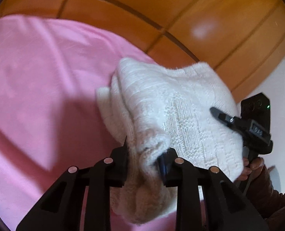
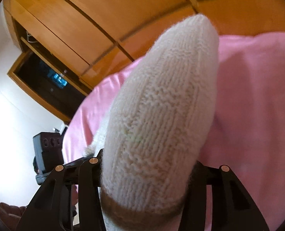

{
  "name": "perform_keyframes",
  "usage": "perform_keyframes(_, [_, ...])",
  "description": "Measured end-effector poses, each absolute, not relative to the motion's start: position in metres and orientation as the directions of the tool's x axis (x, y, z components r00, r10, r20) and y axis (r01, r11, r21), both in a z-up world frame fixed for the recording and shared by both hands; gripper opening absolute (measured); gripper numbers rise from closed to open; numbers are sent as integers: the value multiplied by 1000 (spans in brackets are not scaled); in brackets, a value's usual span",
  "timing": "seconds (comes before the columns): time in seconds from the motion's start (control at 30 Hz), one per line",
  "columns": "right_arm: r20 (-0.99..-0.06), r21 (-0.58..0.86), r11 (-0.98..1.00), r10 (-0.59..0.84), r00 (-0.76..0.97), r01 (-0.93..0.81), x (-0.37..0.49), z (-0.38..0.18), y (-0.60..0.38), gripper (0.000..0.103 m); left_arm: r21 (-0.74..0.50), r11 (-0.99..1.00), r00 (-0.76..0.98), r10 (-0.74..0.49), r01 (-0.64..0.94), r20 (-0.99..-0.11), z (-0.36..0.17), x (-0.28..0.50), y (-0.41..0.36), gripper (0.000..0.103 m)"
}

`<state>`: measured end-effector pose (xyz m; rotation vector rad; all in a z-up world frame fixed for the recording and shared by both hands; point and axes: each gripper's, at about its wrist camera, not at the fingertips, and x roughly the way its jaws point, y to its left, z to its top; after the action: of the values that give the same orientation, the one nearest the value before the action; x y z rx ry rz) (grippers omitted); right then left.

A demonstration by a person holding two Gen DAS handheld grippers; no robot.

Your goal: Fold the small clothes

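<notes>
A cream-white knit garment (image 1: 173, 104) hangs bunched over the pink bed sheet (image 1: 36, 73). My left gripper (image 1: 144, 155) is shut on a gathered, fuzzy edge of it, and the fabric spills down between the fingers. In the left wrist view my right gripper (image 1: 239, 123) grips the garment's far right side, one finger lying across the knit. Seen from the right wrist, the knit garment (image 2: 161, 100) fills the gap between the fingers of my right gripper (image 2: 148, 175) and bulges upward, hiding the pads.
A glossy wooden wardrobe (image 1: 181, 9) stands behind the bed, with an open dark compartment (image 2: 44, 79). A white wall (image 2: 5, 115) is at the left. A person's hand (image 1: 252, 165) holds the right gripper. The left gripper's body (image 2: 46, 150) shows at lower left.
</notes>
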<state>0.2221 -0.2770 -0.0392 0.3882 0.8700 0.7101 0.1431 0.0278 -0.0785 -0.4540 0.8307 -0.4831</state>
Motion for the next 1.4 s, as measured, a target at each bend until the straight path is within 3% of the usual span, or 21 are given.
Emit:
perform_keyframes(0.23, [-520, 544, 773, 615, 593, -326, 200, -6, -368, 45, -520, 757, 499, -652, 395, -571, -48, 181, -80, 24])
perform_keyframes(0.5, [-510, 541, 836, 412, 755, -91, 171, 6, -511, 45, -456, 685, 388, -712, 569, -585, -20, 228, -237, 22])
perform_keyframes(0.67, [-605, 525, 840, 251, 755, 141, 155, -36, -587, 48, -370, 675, 321, -670, 638, -670, -32, 243, -331, 19])
perform_keyframes(0.77, [-679, 517, 818, 212, 702, 253, 152, -75, -607, 61, -249, 723, 309, -544, 645, -780, -67, 247, -372, 20])
perform_keyframes(0.83, [-664, 549, 785, 200, 721, 288, 143, -83, -614, 77, -215, 732, 346, -532, 646, -773, -73, 239, -375, 21])
perform_keyframes(0.9, [-675, 499, 810, 140, 725, 308, 139, -71, -609, 79, -207, 744, 368, -527, 636, -766, -64, 235, -381, 22])
perform_keyframes(1.03, [-663, 261, 881, -133, 737, 394, 117, -25, -578, 79, -138, 762, 431, -494, 632, -755, -57, 212, -378, 24])
perform_keyframes(1.07, [-642, 238, 891, -154, 751, 386, 111, -21, -578, 77, -128, 767, 442, -488, 629, -753, -58, 209, -376, 24])
perform_keyframes(1.13, [-613, 178, 917, -181, 769, 357, 108, -8, -554, 63, -126, 781, 456, -478, 612, -751, -64, 207, -374, 24])
perform_keyframes(1.2, [-669, 143, 932, -156, 727, 332, 116, -22, -534, 61, -113, 797, 475, -459, 593, -751, -72, 206, -372, 25])
perform_keyframes(1.27, [-736, -12, 939, -241, 633, 343, 134, -61, -509, 61, -99, 810, 486, -439, 578, -755, -74, 208, -377, 29])
perform_keyframes(1.4, [-687, -40, 919, -310, 657, 391, 125, -52, -499, 63, -85, 835, 522, -416, 544, -744, -58, 199, -364, 39])
